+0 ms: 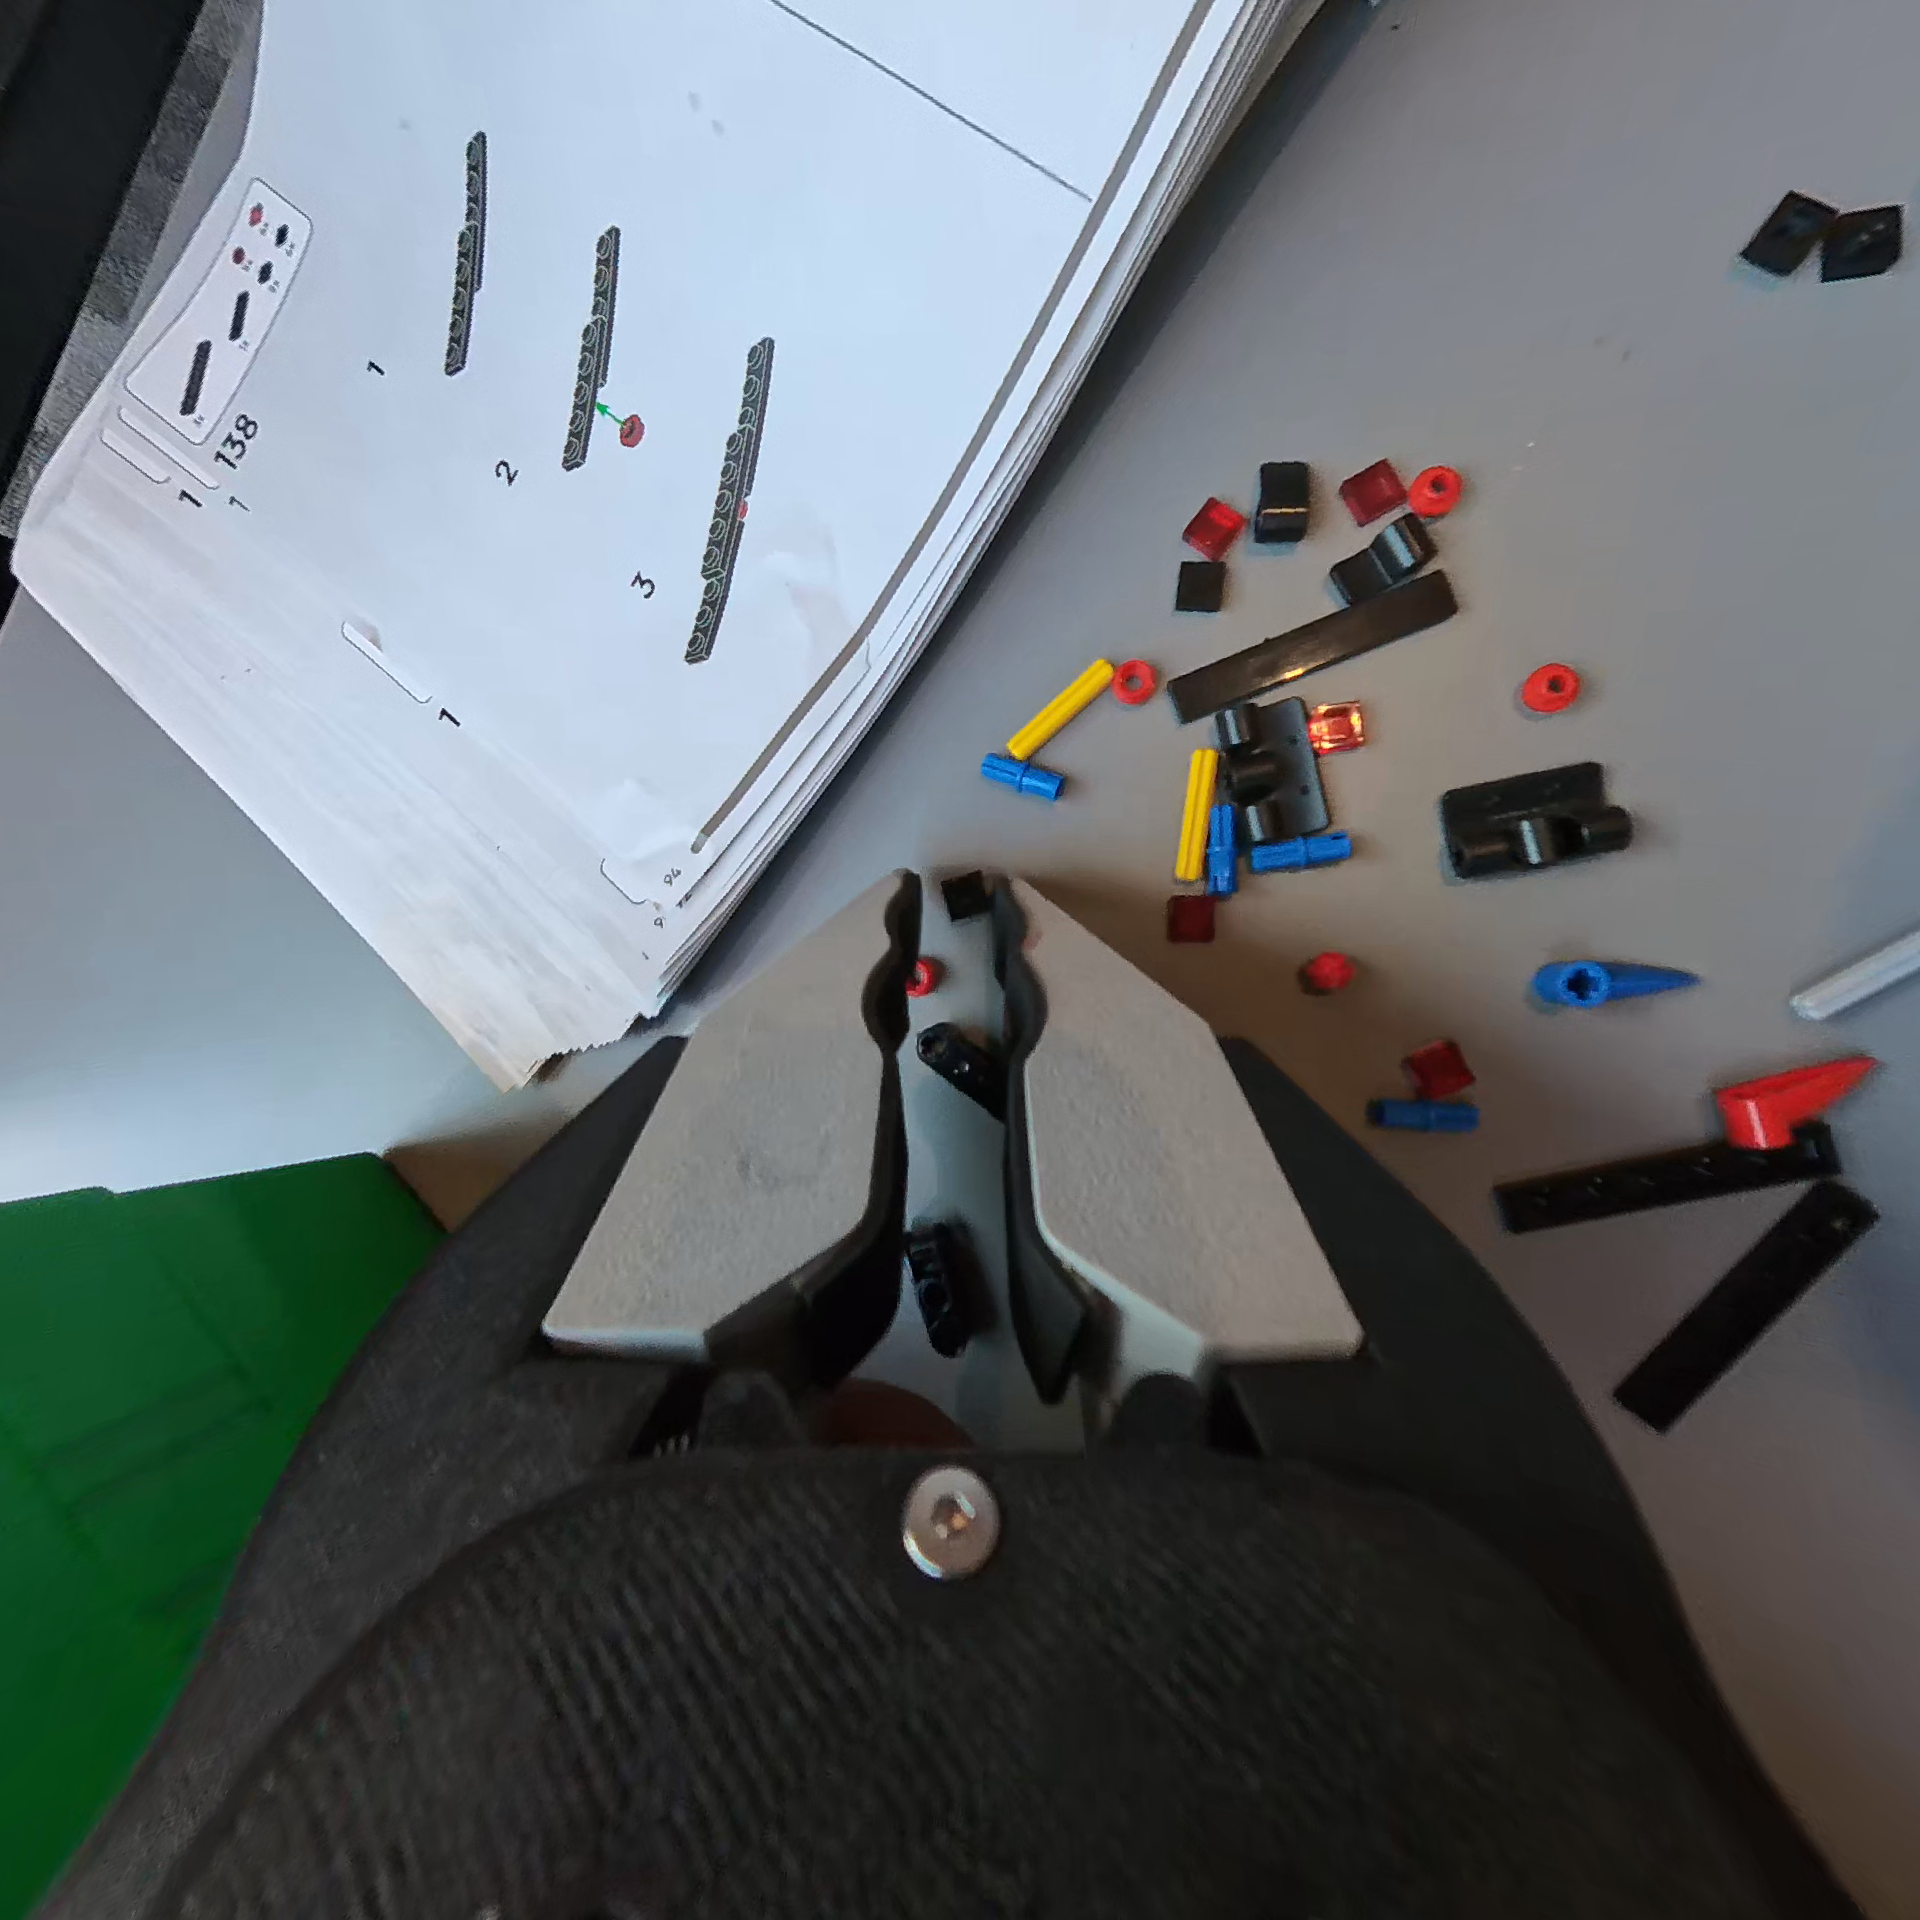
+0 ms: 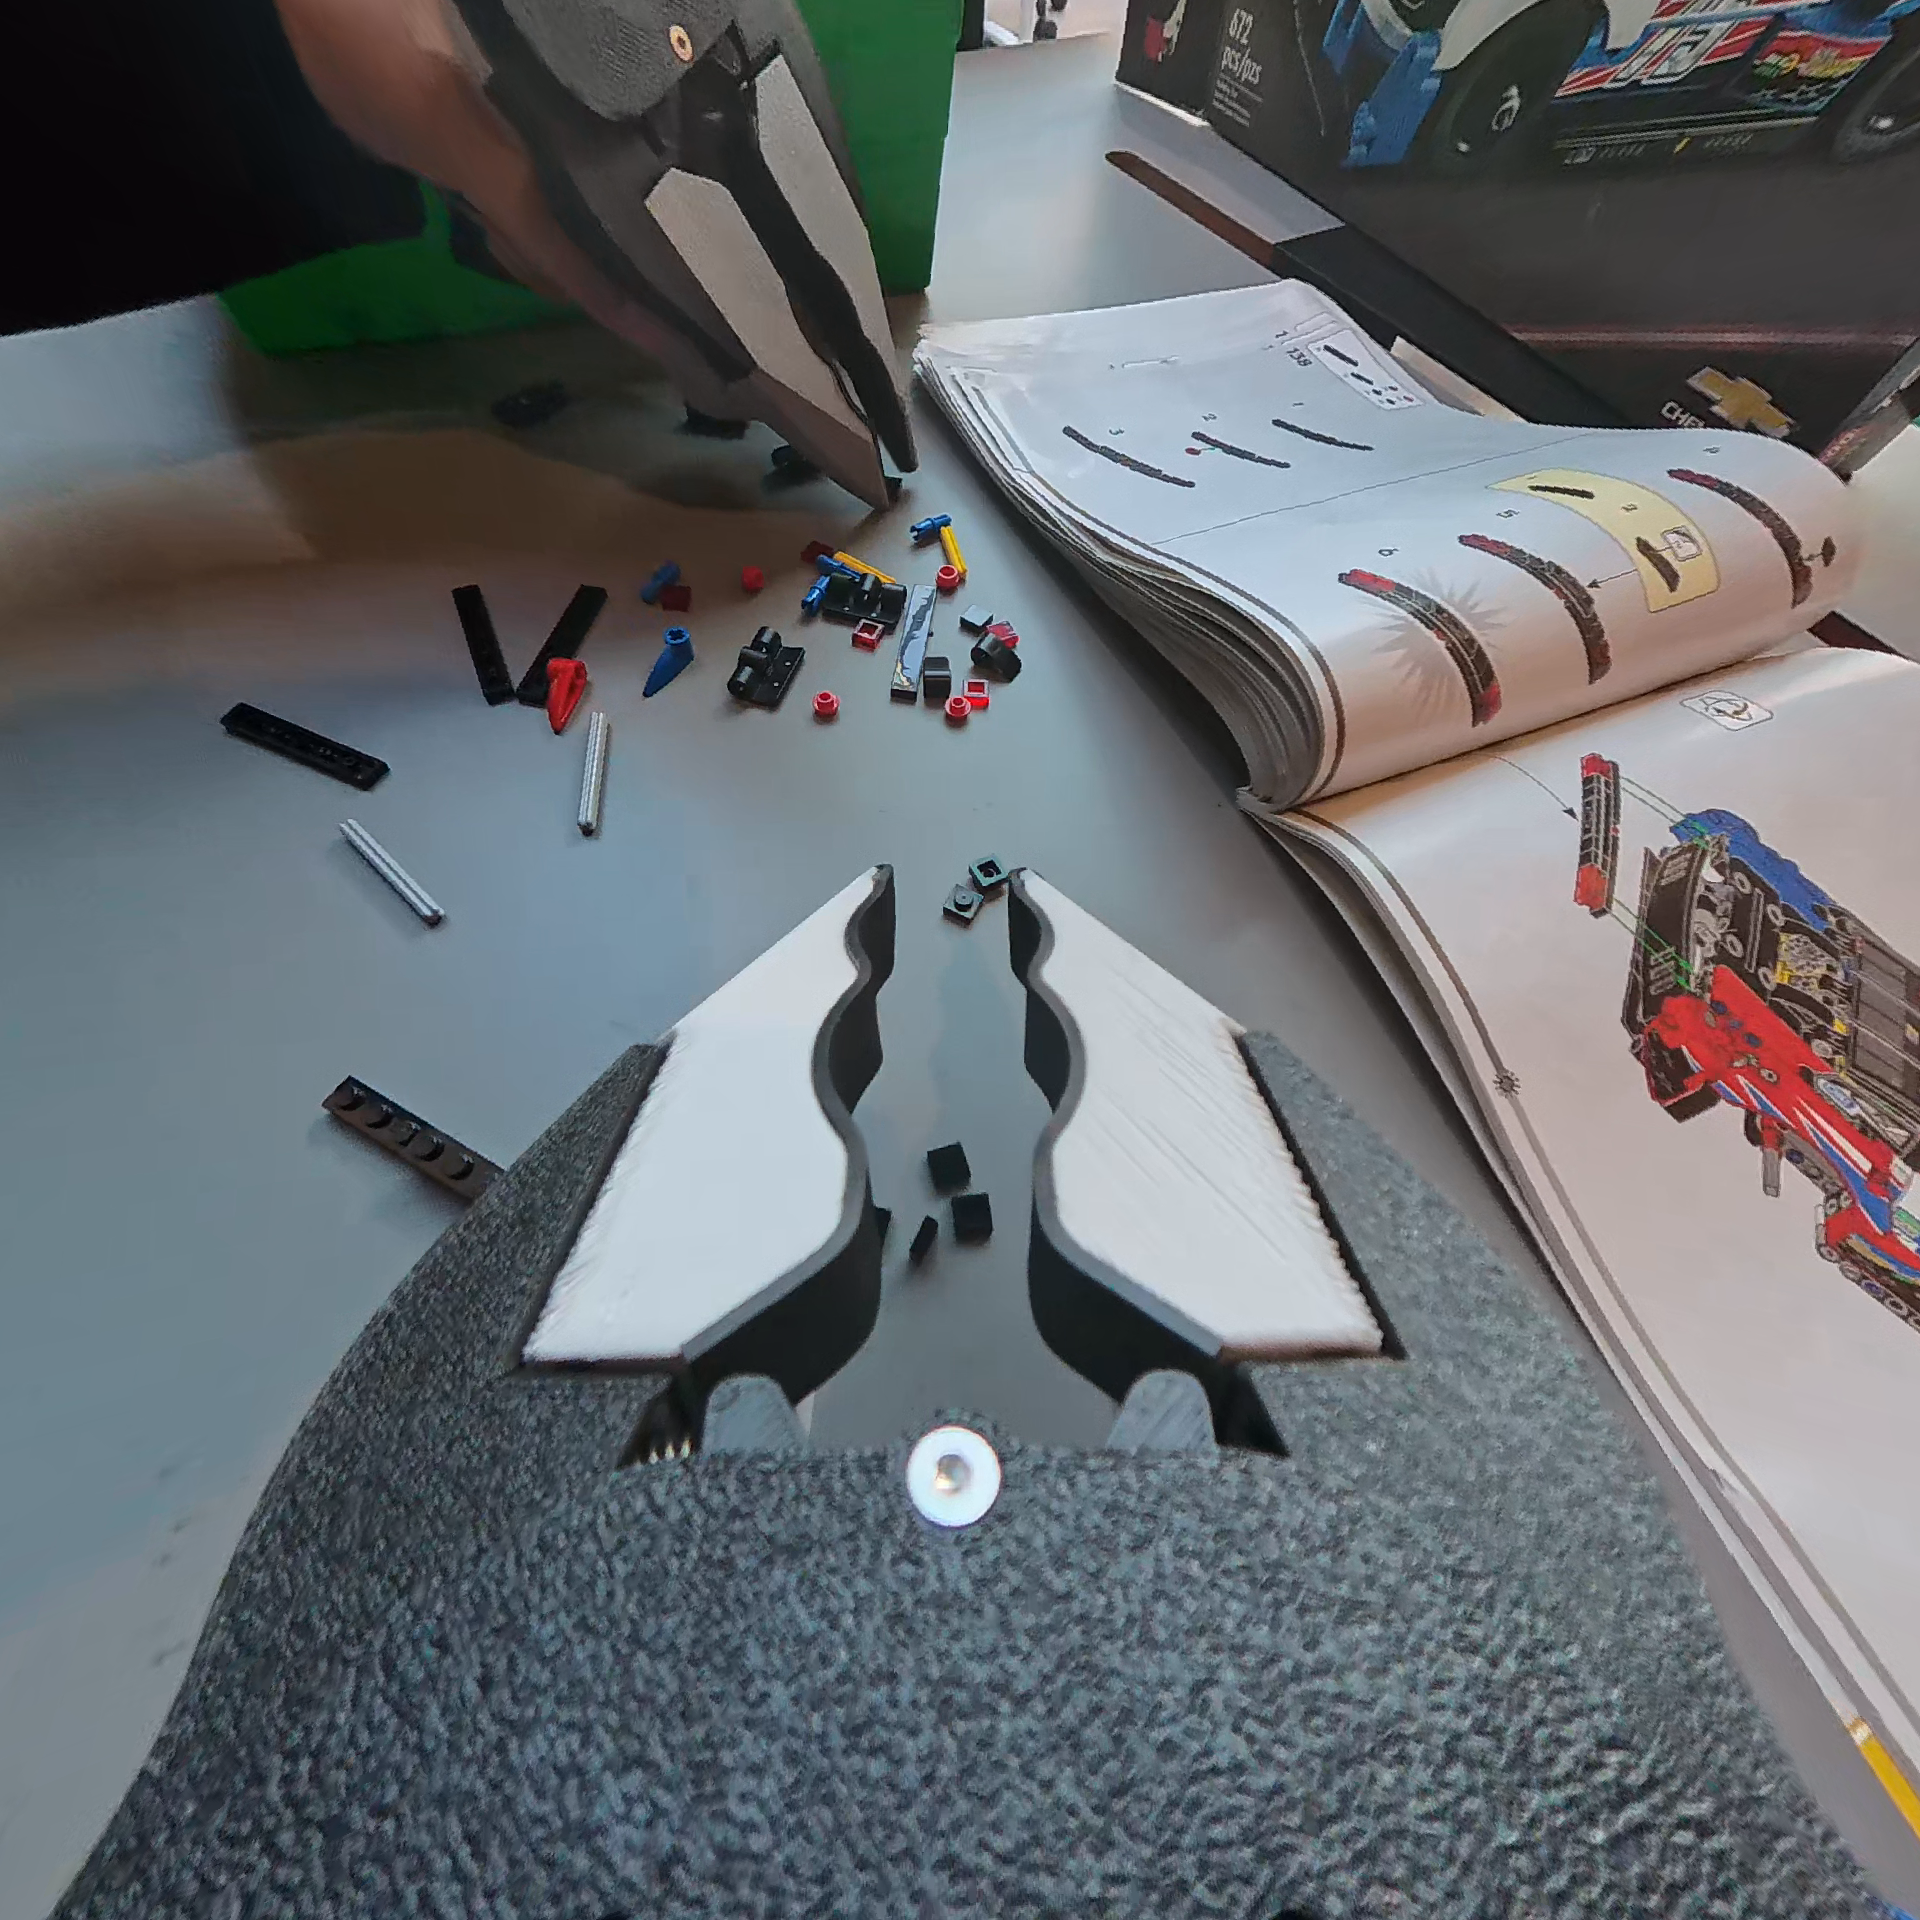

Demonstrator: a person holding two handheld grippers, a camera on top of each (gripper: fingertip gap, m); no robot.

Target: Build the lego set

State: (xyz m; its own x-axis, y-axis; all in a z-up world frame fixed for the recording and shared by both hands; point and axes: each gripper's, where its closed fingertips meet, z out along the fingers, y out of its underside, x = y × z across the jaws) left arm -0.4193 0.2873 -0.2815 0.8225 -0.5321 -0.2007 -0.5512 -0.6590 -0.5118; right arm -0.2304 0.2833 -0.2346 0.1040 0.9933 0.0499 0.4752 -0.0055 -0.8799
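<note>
Loose Lego pieces (image 1: 1278,748) in black, red, blue and yellow lie scattered on the grey table (image 1: 1558,416). My left gripper (image 1: 956,888) is low over the table with its jaws narrowly apart, its tips on either side of a small black square tile (image 1: 964,894). Whether they touch it I cannot tell. A red stud (image 1: 922,977) and black connectors (image 1: 961,1060) lie under it. It also shows in the right wrist view (image 2: 888,483), held by a hand. My right gripper (image 2: 951,883) is open and empty, with two small dark plates (image 2: 977,888) just ahead of its tips.
An open instruction booklet (image 1: 623,416) lies at the left gripper's left, and to the right in the right wrist view (image 2: 1351,520). A green bin (image 2: 894,156) and the set's box (image 2: 1558,156) stand behind. Grey axles (image 2: 592,769) and black plates (image 2: 303,746) lie left.
</note>
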